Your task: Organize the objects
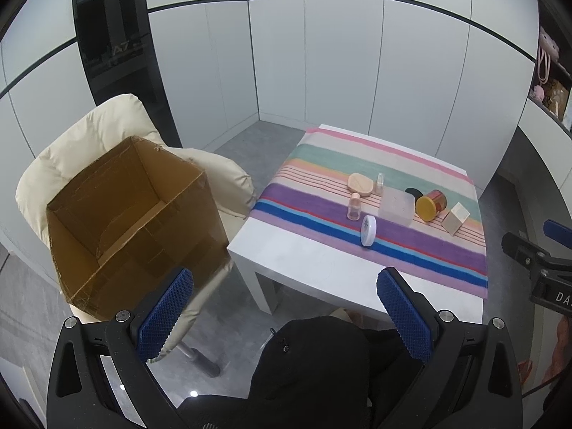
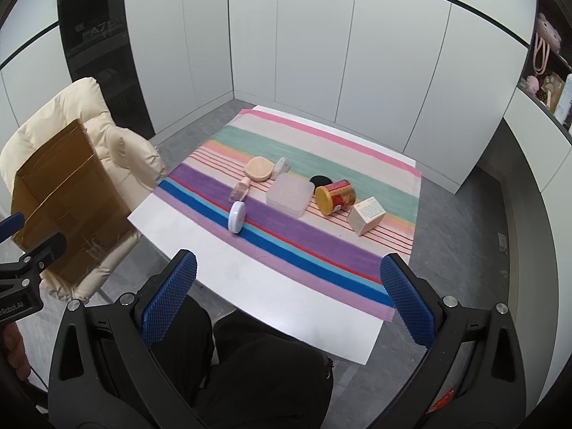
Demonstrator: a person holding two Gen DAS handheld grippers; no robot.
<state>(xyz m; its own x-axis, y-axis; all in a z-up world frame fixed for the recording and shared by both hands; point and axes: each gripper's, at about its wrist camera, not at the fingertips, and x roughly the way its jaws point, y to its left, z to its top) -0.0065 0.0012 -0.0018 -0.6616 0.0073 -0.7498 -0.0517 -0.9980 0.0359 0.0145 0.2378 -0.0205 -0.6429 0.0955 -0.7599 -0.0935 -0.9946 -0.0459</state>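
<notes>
On the striped cloth [image 2: 279,236] lie a round white compact [image 2: 236,217] on its edge, a small pink-capped bottle [image 2: 240,190], a beige oval case [image 2: 258,169], a clear small bottle [image 2: 279,166], a frosted square box [image 2: 290,195], a black disc [image 2: 320,181], a red can with a yellow lid [image 2: 336,196] on its side, and a cream carton [image 2: 366,215]. An open, empty cardboard box [image 1: 136,221] rests on the cream chair [image 1: 89,136]. My left gripper [image 1: 286,282] and right gripper [image 2: 289,268] both hang open before the table's near edge, holding nothing.
The white table [image 2: 250,293] stands on a grey floor with white cabinet walls behind. A person's dark-clothed legs [image 2: 250,375] are below the grippers. Shelves with pink items [image 2: 547,50] are at the far right. The chair stands left of the table.
</notes>
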